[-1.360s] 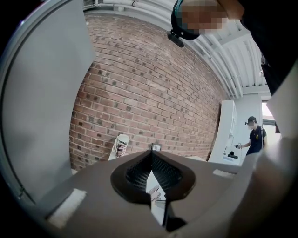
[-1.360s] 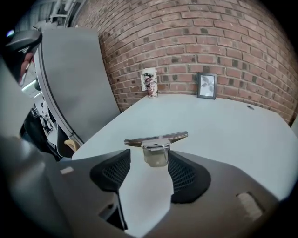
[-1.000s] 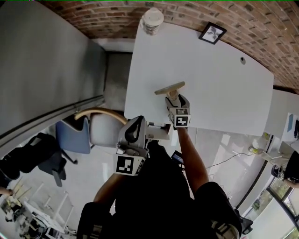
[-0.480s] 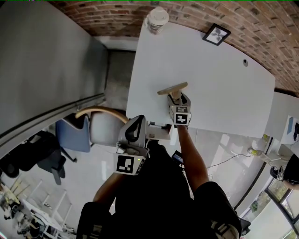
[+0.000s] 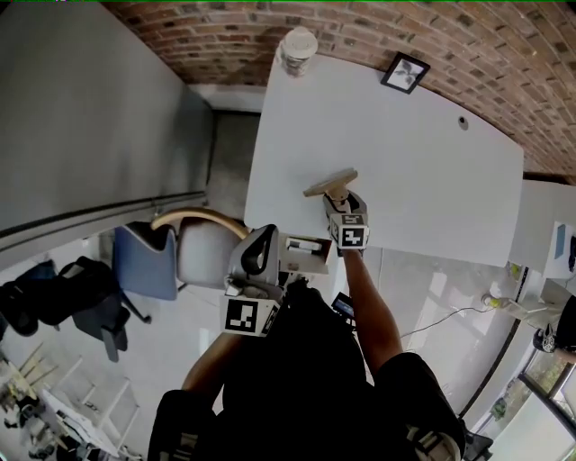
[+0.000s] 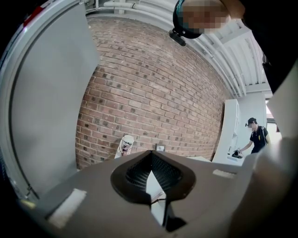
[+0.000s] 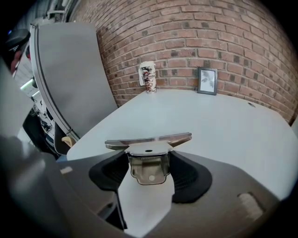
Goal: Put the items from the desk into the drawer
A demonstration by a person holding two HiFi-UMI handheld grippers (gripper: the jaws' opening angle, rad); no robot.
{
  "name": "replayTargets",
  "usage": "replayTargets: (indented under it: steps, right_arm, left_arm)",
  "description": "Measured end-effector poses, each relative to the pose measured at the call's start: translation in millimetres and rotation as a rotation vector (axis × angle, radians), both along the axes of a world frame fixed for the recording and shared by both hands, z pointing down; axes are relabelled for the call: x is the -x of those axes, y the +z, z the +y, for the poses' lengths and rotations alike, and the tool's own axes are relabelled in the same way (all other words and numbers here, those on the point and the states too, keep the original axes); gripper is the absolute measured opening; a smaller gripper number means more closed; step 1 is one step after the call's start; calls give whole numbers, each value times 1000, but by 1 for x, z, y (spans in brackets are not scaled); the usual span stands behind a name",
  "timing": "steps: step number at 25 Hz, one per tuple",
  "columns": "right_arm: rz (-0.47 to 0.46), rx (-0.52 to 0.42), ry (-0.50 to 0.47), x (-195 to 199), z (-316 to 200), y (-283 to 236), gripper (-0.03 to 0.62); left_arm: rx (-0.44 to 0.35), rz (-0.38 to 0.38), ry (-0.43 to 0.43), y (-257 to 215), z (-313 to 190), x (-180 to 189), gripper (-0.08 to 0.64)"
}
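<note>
Brick wall (image 5: 360,27) runs behind the rig, with a grey partition (image 5: 90,117) to the left. The white tabletop (image 5: 432,180) fills the middle of the head view. A blue-backed chair (image 5: 171,257) stands below its left side. The drawer (image 5: 310,263) is pulled open under the tabletop's near edge, and something dark lies inside that I cannot make out. My left tool (image 6: 151,158) hangs just left of the drawer, its jaws closed tip to tip with nothing between them. My right tool (image 7: 149,162) points down over the tabletop near the near edge. Its jaws have just been closing, and the pads now sit against both sides of the metal clip (image 7: 148,139), gripping its handle. The clip's long bar lies crosswise ahead of the jaws. I cannot tell whether the clip rests on the tabletop or is lifted. At the far edge, well apart from the clip, a paper cup (image 5: 297,47) stands at the left corner and a small picture frame (image 5: 406,72) stands upright to its right.
</note>
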State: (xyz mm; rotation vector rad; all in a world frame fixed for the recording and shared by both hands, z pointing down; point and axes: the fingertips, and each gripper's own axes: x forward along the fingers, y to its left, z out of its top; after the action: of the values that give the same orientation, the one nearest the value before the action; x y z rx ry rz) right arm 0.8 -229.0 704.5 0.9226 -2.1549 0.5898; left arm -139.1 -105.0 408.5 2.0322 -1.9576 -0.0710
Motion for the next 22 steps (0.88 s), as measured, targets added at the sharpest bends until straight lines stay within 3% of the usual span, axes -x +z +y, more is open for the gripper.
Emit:
replayTargets:
  steps: [10, 22]
  right_arm:
    - [-80, -73, 7, -36, 59, -48, 275]
    - [-144, -134, 21, -112, 154, -93, 275]
  left_arm:
    - [-79, -51, 10, -30, 43, -33, 20]
    - [-135, -77, -31, -55, 142, -95, 18]
